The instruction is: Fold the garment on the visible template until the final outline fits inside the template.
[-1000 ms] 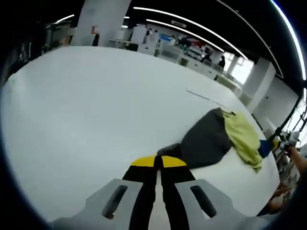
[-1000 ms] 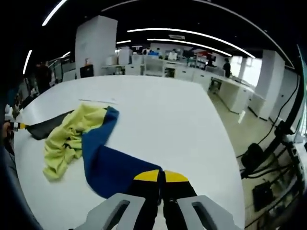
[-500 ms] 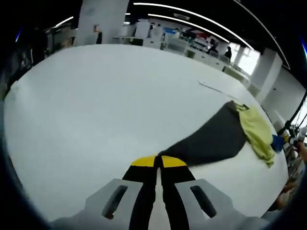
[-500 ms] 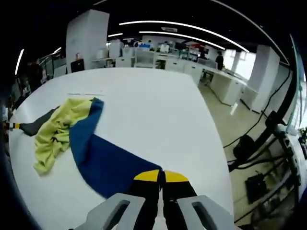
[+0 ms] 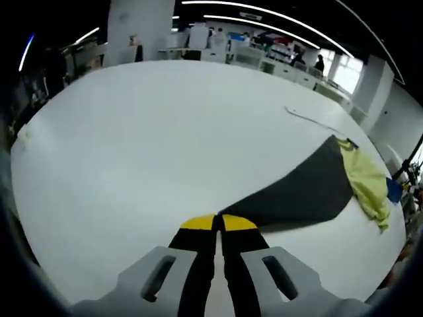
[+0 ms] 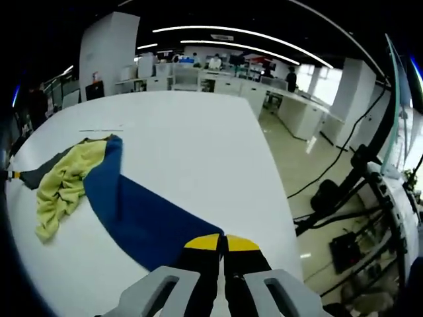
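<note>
The garment lies stretched across the white table (image 5: 132, 132), with a dark grey part (image 5: 297, 195), a yellow-green part (image 5: 367, 185) and a blue part (image 6: 139, 214). My left gripper (image 5: 218, 221) is shut on the tip of the grey part. In the right gripper view my right gripper (image 6: 221, 241) is shut on the corner of the blue part, near the table's edge. The yellow-green part (image 6: 63, 181) lies bunched in the middle of the garment. The left gripper (image 6: 13, 175) shows small at the far left of that view, at the grey end.
A thin marked line (image 5: 307, 117) lies on the table beyond the garment and shows again as a line (image 6: 99, 130) in the right gripper view. Past the table's edge are floor, cables and black stands (image 6: 344, 198). Desks and a white pillar (image 5: 132, 30) stand behind.
Both grippers have pulled apart, each with its end of the garment. The grey and blue parts have stretched flatter and longer, and the yellow-green bunch has spread out.
</note>
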`<state>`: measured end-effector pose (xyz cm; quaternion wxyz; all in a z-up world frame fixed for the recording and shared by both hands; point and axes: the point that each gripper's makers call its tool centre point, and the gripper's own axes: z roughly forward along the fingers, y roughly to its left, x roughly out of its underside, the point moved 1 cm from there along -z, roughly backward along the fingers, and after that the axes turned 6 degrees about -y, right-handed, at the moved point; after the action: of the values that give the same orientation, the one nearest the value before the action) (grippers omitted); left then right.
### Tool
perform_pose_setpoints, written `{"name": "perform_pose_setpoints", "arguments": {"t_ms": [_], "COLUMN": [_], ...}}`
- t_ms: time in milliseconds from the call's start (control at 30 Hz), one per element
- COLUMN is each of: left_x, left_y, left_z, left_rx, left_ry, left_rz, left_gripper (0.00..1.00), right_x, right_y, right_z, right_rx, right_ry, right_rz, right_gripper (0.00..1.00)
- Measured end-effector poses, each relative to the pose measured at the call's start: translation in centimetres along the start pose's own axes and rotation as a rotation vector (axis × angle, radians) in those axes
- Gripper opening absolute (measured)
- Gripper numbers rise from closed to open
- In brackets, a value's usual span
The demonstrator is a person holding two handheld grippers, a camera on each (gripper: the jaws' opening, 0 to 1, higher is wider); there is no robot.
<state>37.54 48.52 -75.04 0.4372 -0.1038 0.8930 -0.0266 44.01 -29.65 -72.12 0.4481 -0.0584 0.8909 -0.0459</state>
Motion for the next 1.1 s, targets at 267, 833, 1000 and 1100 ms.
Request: {"name": "perform_pose_setpoints", "arguments": {"t_ms": [267,833,1000,1100], "left_x": [-0.8,-1.2,-1.1,-0.8], "left_y": [1.7,2.4,2.1,1.9], "left_z": [0.9,0.6,0.3,0.1], "left_rx": [-0.024,-0.053,-0.055,-0.053], "left_ry": [0.004,0.007,0.011,0.012], "left_rz": [0.013,0.014,0.014,0.022], "left_gripper": [0.00,0.00,0.00,0.00], "right_x": [0.8,2.5,2.7,2.8], "right_y": [-1.5,-3.5,-3.3,-3.2], "right_z": [0.1,0.2,0.1,0.1], "right_rx": [0.036,0.085,0.073,0.065], "right_ry": [0.017,0.042,0.045,0.048], "right_rz": [0.018,0.072,0.091,0.093], "right_gripper": [0.00,0.00,0.00,0.00]}}
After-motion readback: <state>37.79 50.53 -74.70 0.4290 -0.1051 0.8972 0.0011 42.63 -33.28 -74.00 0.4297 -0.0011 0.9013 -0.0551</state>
